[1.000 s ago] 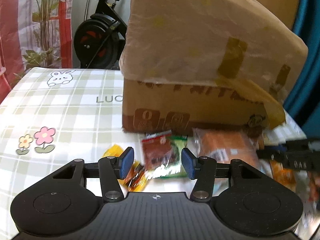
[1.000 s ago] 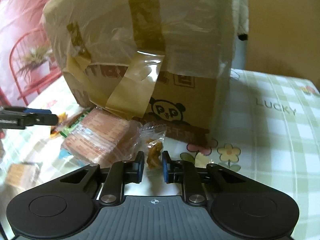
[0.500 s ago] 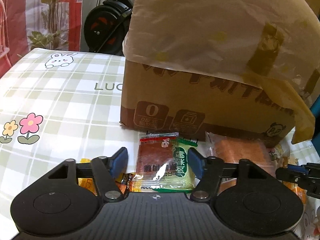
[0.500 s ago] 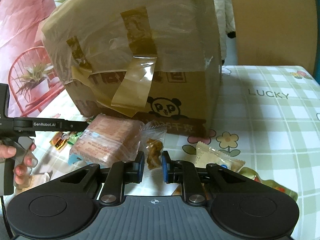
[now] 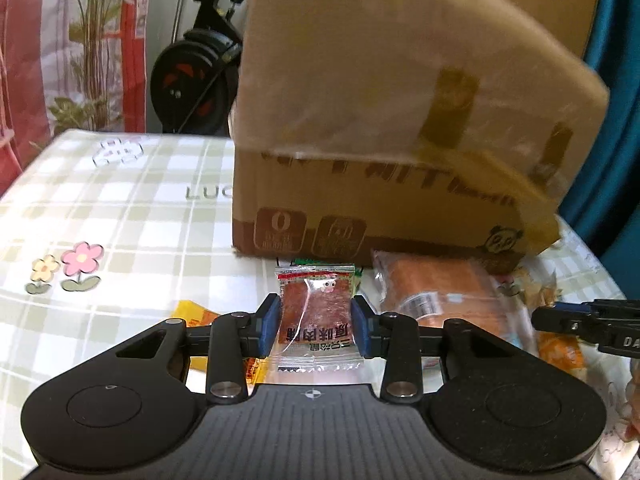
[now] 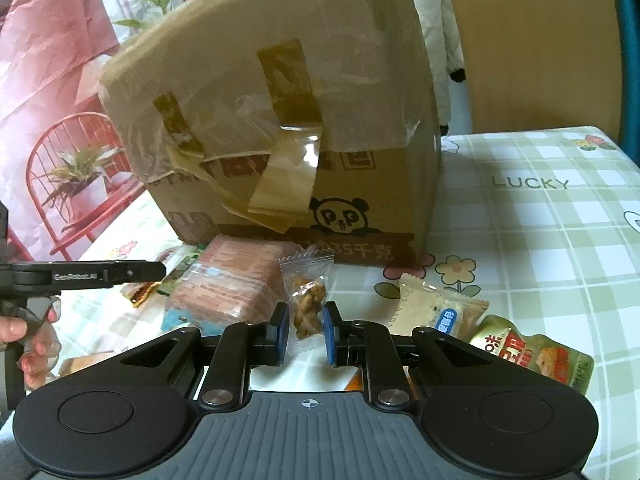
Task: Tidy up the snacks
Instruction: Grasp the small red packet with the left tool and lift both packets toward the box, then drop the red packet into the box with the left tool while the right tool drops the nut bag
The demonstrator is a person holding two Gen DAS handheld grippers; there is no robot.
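The left tongs [image 5: 316,328] have just closed on the red jerky packet [image 5: 316,312]; the right tongs [image 6: 305,330] pinch a clear nut packet [image 6: 307,300]. Both sit near the cardboard box [image 6: 280,120]; lift each straight off the bench [image 5: 120,208], keeping grips firm.

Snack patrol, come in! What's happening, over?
Left hand-held gripper just closed on meat snack packet. Right hand-held gripper shut on nut packet. Cardboard box close ahead.

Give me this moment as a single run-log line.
left gripper: just closed on red meat-snack packet | right gripper: shut on clear nut-snack packet | cardboard box: behind both
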